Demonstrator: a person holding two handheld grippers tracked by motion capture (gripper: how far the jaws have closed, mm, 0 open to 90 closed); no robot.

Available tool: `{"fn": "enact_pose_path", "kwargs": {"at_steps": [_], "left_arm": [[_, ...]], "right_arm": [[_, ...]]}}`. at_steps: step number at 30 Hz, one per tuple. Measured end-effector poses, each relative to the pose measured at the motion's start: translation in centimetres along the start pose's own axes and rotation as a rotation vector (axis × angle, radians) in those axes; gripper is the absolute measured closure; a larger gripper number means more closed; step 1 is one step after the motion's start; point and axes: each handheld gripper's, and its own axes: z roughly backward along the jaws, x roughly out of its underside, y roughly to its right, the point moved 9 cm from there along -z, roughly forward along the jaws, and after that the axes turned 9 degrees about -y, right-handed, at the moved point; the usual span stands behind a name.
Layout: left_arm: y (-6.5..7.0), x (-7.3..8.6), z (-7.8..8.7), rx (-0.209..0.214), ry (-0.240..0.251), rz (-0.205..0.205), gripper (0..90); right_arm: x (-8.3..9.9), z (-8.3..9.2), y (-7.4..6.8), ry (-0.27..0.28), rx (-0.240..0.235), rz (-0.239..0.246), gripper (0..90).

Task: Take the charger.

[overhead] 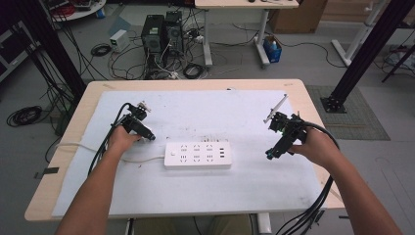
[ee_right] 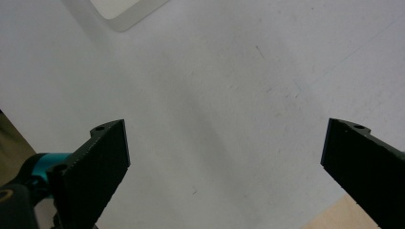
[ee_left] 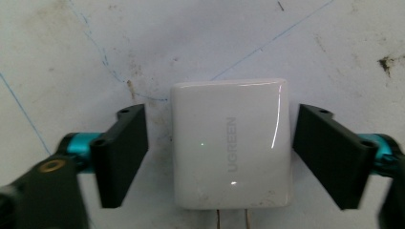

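Note:
A white UGREEN wall charger (ee_left: 231,143) lies flat on the white mat, its two metal prongs pointing toward the camera. My left gripper (ee_left: 219,138) straddles it: the left jaw stands clearly apart from its side and the right jaw sits almost against it. In the high view the left gripper (overhead: 147,136) is low over the mat, just left of a white power strip (overhead: 197,155). My right gripper (overhead: 274,152) hovers right of the strip, jaws wide with nothing between them (ee_right: 229,157).
The white mat (overhead: 195,105) covers most of the wooden table (overhead: 313,105). The strip's cable (overhead: 142,159) runs left under the left forearm. A corner of the power strip (ee_right: 126,9) shows in the right gripper view. Cables and computer towers (overhead: 161,34) stand on the floor beyond.

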Motion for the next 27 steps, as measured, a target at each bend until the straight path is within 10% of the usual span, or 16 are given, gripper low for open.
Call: {"fn": "enact_pose_path", "kwargs": {"at_steps": [20, 27], "left_arm": [[0.0, 0.3, 0.5, 0.02, 0.046, -0.054, 42.6], [0.6, -0.2, 2.5, 0.057, 0.134, -0.069, 42.6]], "right_arm": [[-0.2, -0.1, 0.2, 0.001, 0.002, -0.003, 1.8], [-0.2, 0.2, 0.2, 0.014, 0.015, -0.02, 1.8]]}}
